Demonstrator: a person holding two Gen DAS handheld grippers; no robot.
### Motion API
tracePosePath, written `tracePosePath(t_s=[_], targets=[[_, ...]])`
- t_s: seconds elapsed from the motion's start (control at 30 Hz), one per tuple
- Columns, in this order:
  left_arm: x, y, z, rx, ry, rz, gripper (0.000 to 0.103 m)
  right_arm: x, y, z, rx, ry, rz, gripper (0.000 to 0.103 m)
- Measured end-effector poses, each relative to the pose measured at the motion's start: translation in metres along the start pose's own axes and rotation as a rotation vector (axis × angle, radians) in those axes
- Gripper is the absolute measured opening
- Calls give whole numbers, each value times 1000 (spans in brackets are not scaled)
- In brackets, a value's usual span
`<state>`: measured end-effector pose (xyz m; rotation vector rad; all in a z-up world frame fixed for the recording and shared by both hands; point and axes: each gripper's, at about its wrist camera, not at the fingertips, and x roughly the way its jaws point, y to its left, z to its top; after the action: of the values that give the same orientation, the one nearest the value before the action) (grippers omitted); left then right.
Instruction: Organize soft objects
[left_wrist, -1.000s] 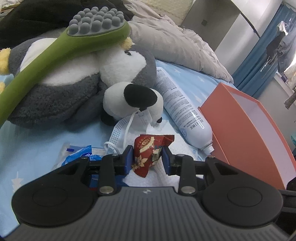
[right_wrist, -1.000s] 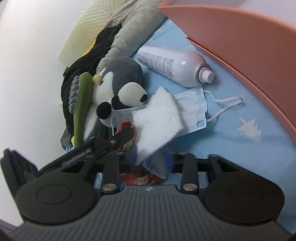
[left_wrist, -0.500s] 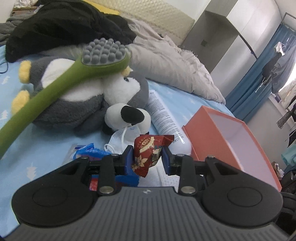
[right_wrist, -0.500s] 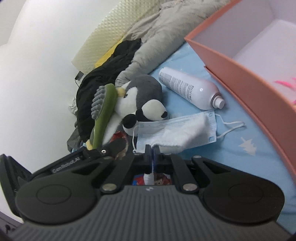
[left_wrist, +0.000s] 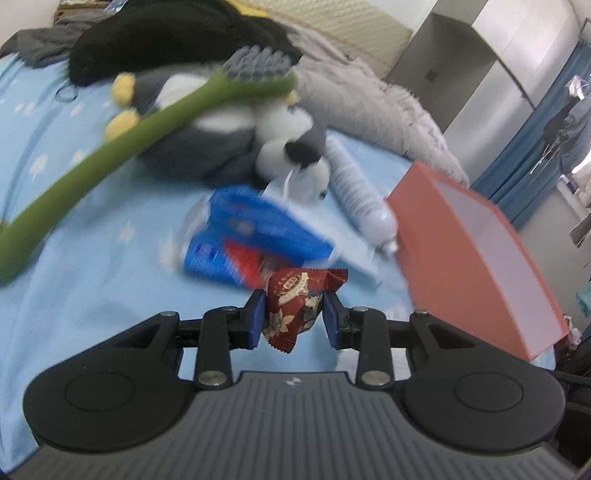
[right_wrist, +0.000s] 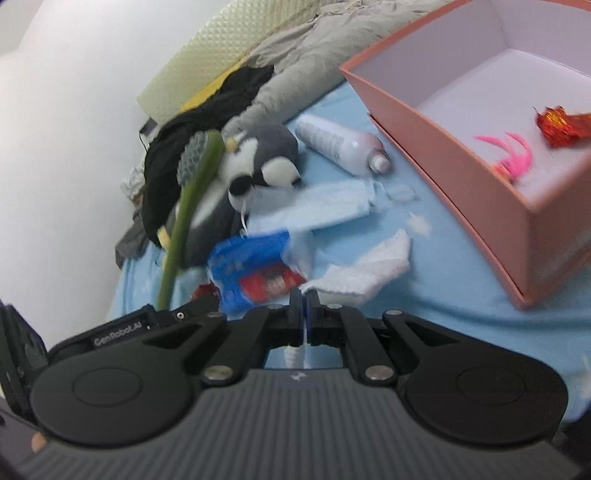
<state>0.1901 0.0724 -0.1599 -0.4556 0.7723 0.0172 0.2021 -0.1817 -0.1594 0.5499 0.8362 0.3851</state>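
Observation:
My left gripper (left_wrist: 293, 314) is shut on a dark red snack packet (left_wrist: 295, 304) and holds it above the blue bed sheet. My right gripper (right_wrist: 303, 295) is shut on a white tissue (right_wrist: 364, 267) that hangs forward over the sheet. A grey and white plush penguin (left_wrist: 236, 129) lies on the bed, also in the right wrist view (right_wrist: 258, 162). An orange box (left_wrist: 476, 258) stands to the right; in the right wrist view (right_wrist: 443, 147) it holds a pink feathery item (right_wrist: 513, 158) and a red foil wrapper (right_wrist: 561, 125).
A green long-handled massage brush (left_wrist: 122, 140) leans across the penguin. A blue snack bag (left_wrist: 255, 236), a blue face mask (right_wrist: 317, 206) and a white spray bottle (right_wrist: 341, 142) lie on the sheet. Grey bedding (left_wrist: 369, 99) and black clothes (left_wrist: 166, 40) are piled behind.
Both grippers have lifted and pulled back from the pile. The right gripper, open a second ago, has shut on the tissue and raised it off the mask. The blue bag is uncovered.

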Motion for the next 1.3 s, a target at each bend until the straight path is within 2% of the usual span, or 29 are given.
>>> tracePosePath(t_s=[0.1,0.23,0.4,0.47,0.5,0.53,0.77,0.8,0.83,0.9,1.17,1.3], targets=[[2,4,-19,3,37,21,39,-3,-6,-15,-36,29,-39,5],[8,5,-36,21,79,46,39,-2,-10,-27,-128,64,-133,7],[16,2,-45,44,111,67,43,0,-16,-31,-209,108,-162,9],[17,1,-46,45,117,53,53,-1,-17,-30,-230,112,-167,24],[17,1,-46,47,116,47,55,-3,-18,-29,-241,105,-167,39],[16,-1,-47,53,117,46,58,-7,-18,-29,-253,94,-165,48],[14,0,-49,61,113,41,58,-16,1,-30,-455,31,-144,54],[14,1,-49,61,111,42,58,-16,6,-31,-491,20,-134,59],[15,2,-48,62,110,43,58,-14,9,-31,-516,12,-129,70],[16,2,-47,65,114,47,58,-7,12,-31,-550,1,-132,78],[26,1,-45,112,142,46,58,40,1,-36,-641,91,-205,78],[31,-1,-45,134,152,44,58,50,-4,-45,-674,124,-198,80]])
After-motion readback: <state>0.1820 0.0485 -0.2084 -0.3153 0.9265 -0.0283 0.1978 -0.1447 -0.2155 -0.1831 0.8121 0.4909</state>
